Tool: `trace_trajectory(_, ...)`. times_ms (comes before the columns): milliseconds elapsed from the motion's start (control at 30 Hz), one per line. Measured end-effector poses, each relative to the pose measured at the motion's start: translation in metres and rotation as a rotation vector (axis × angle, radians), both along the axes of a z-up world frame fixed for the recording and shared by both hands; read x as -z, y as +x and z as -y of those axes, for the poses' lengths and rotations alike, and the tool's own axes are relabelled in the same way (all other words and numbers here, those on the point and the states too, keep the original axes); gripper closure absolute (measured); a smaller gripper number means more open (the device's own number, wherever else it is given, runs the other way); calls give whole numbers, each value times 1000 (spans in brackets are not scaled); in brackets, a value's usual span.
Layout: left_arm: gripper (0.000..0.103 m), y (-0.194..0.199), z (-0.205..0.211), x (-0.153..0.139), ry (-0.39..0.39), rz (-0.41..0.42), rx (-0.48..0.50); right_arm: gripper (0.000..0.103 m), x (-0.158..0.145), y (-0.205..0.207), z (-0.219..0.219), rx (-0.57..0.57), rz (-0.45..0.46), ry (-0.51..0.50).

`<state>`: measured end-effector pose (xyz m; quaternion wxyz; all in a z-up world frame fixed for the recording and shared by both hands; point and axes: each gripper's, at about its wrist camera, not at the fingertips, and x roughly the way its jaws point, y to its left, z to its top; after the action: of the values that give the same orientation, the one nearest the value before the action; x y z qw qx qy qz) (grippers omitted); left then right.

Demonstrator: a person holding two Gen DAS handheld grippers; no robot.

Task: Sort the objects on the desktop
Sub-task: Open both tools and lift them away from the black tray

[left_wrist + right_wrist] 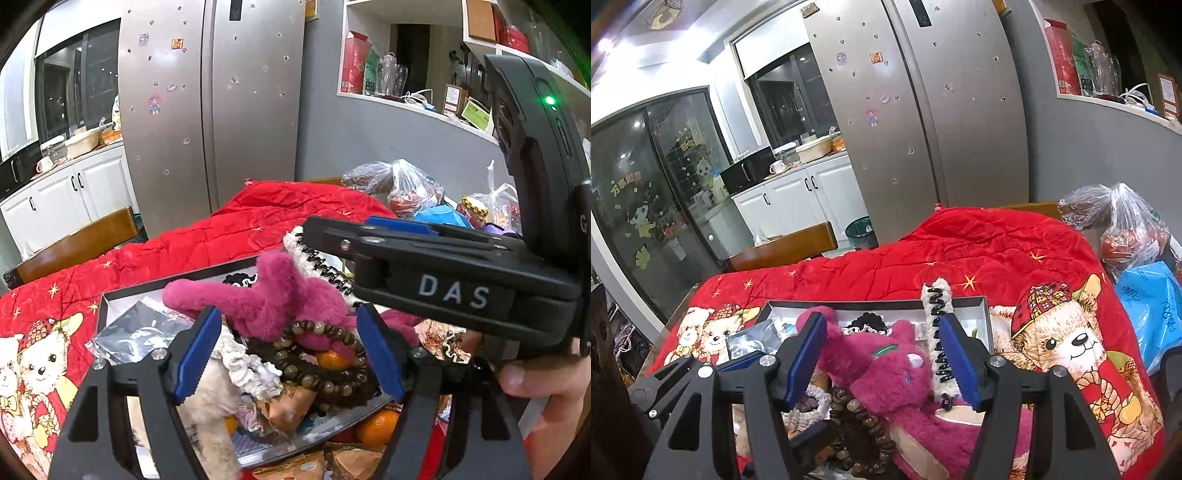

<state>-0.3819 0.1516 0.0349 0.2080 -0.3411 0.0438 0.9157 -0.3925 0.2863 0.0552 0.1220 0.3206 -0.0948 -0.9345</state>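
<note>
Both tongs hang over one heap of small objects piled in and around a shallow dark-rimmed box (984, 306) on the red quilted cover (979, 251) that hides the surface.

Left tongs (288, 347): spread, gripping nothing. A string of brown wooden beads (325, 373) lies between the blue pads, coiled on top of the heap, with a mandarin (332, 360) showing through the coil. Neither pad presses on it.

Right tongs (882, 354): spread, gripping nothing. The magenta plush bear (886, 376) lies directly between and below the pads. Its head points away from you towards the box; its body runs back towards you and slightly right. The long axis therefore lies roughly along the line the tongs point, not across it.

Your right hand is the nearer one to the bear. A white fuzzy hair claw with black teeth (936, 325) stands close against the right-hand pad and appears to touch it, although the fisheye view leaves this uncertain.

Expect a straight closing stroke to meet the bear across its narrow width.
</note>
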Motion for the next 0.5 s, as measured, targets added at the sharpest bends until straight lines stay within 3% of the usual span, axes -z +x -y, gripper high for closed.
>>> trace_trajectory(500, 20, 0, 21, -17, 26, -31, -52, 34, -18, 14, 1, 0, -43, 13)
